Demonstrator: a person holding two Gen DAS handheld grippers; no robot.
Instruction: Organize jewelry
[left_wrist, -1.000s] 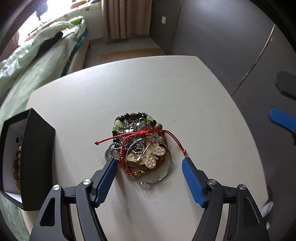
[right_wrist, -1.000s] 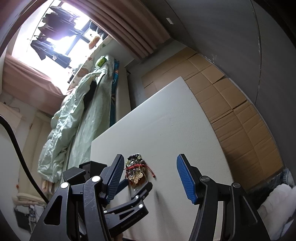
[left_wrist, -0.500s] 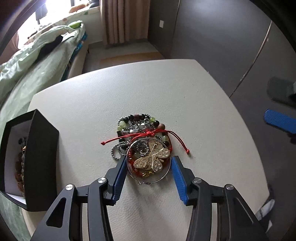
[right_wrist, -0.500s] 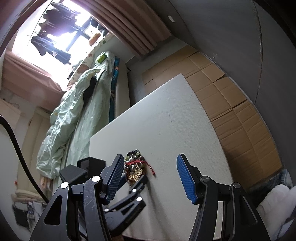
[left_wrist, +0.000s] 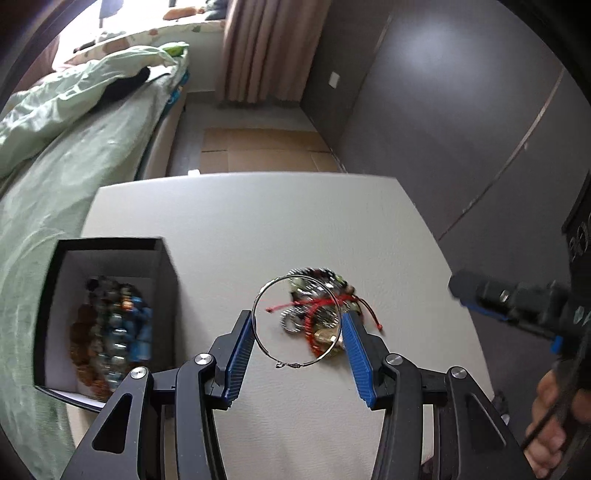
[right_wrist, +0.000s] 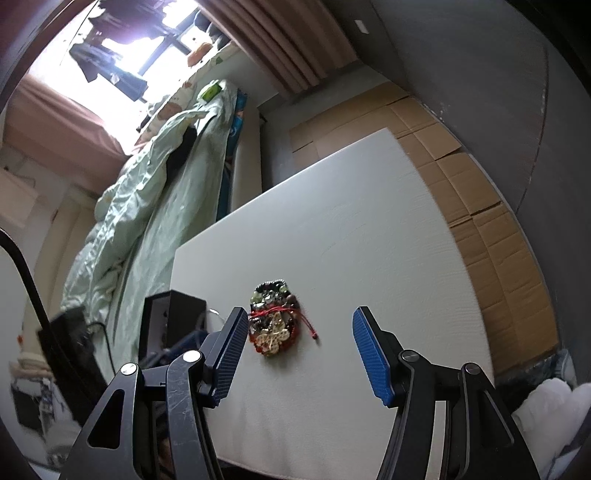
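Pinching silver hoop (left_wrist: 297, 320) across its width, left tool (left_wrist: 297, 334) has only edge contact; it could spring out or snag the jewelry pile (left_wrist: 321, 310) beneath. Box (left_wrist: 107, 314) sits left. Right tool (right_wrist: 297, 349) wide, empty.

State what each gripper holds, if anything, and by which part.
The left gripper clamps the thin silver hoop across its width, pads on opposite sides of its rim. The right gripper holds nothing.
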